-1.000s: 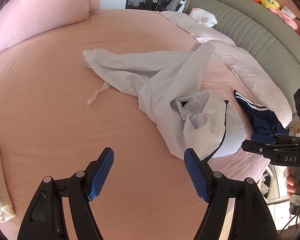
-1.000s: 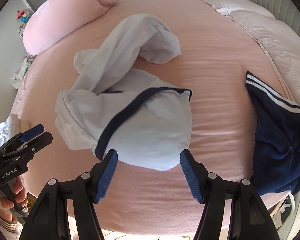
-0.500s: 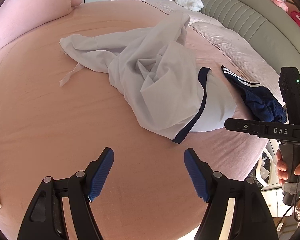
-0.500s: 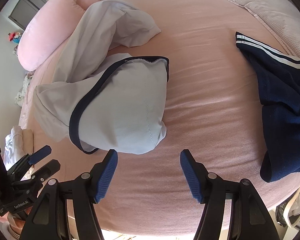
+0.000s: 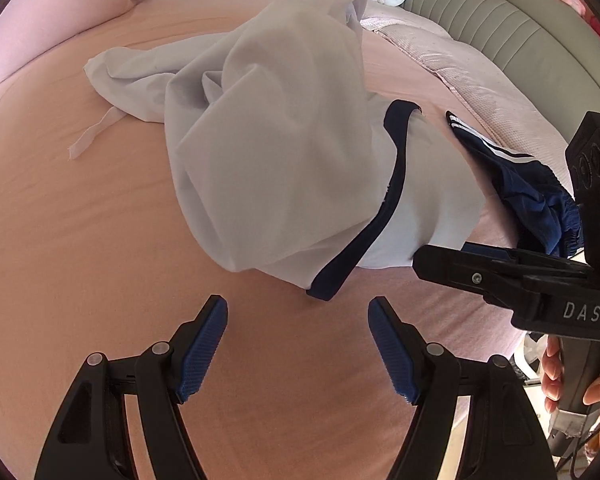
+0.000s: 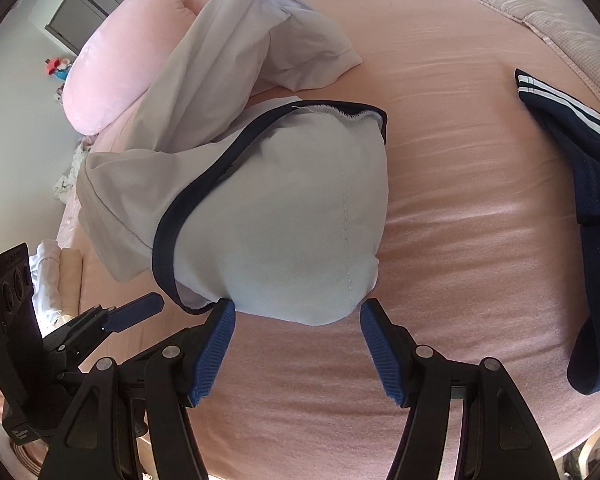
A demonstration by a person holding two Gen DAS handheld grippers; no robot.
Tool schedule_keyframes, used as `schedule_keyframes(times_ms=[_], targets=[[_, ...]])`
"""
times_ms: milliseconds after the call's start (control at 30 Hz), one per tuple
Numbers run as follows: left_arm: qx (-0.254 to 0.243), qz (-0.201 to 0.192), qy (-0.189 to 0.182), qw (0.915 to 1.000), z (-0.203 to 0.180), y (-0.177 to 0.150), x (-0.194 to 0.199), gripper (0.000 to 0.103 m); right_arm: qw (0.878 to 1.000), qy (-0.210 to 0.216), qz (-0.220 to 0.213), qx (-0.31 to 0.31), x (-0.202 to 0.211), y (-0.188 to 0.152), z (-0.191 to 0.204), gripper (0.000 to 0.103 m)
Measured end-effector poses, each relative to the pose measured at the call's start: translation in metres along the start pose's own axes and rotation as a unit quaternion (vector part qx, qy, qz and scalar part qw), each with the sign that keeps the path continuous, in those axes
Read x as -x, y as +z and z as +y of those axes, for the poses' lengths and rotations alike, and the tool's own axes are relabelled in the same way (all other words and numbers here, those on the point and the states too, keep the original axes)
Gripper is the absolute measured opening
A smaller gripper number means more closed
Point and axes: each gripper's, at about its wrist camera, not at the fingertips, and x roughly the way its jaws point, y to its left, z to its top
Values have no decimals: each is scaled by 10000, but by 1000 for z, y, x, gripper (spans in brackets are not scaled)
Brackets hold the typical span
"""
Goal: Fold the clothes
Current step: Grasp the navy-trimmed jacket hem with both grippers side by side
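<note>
Pink bed sheet [image 5: 80,220] fills pretty much everything, with a big pink pillow [image 6: 112,76] at the far left and a grey padded headboard [image 5: 480,24] curving round the far right. Going left to right: the left gripper [image 5: 298,312] hangs over bare sheet with its fingers spread and nothing between them, just short of the near hem of the white garment [image 5: 292,160]. That garment is a crumpled heap in the middle of the bed, navy trim [image 5: 392,184] running along one edge, a loose drawstring trailing off its left side. The right gripper [image 6: 296,312] is right at the garment's near rounded edge, fingers also apart; cloth sits at the fingertips but isn't pinched as far as I can tell. Further right, well apart from the heap, lies a navy garment with white stripes [image 6: 588,168]. My read: folding hasn't really started, this is the reach-in to grab the white one. Next move probably needs both sets of fingers to close on the near edge at two separate spots, then lift and spread it flat before any fold.
</note>
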Motion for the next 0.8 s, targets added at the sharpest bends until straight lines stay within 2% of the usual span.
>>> schedule_keyframes(times_ms=[133,267,400,567,700,800], targets=[[41,13,137,9999,4,6,-7,71,9999,-44,-43,81,-3,-4,3,65],[-28,81,238,9997,8,9,-12,71,10000,26,-78,14,-6,-8,2,74],[-117,-275,392,9988,8,5,-11,71,9996,87,-146,-224,-4,-8,0,74],[4,-720,574,9958,7,-8,-9,72,9988,64,-182,-452,0,-7,-1,74],[153,-693,455,9964,11,-5,-10,71,9987,-75,-258,-427,4,-9,7,73],[320,-728,304,9964,19,-3,-7,71,9982,5,-310,-517,7,-8,10,66]])
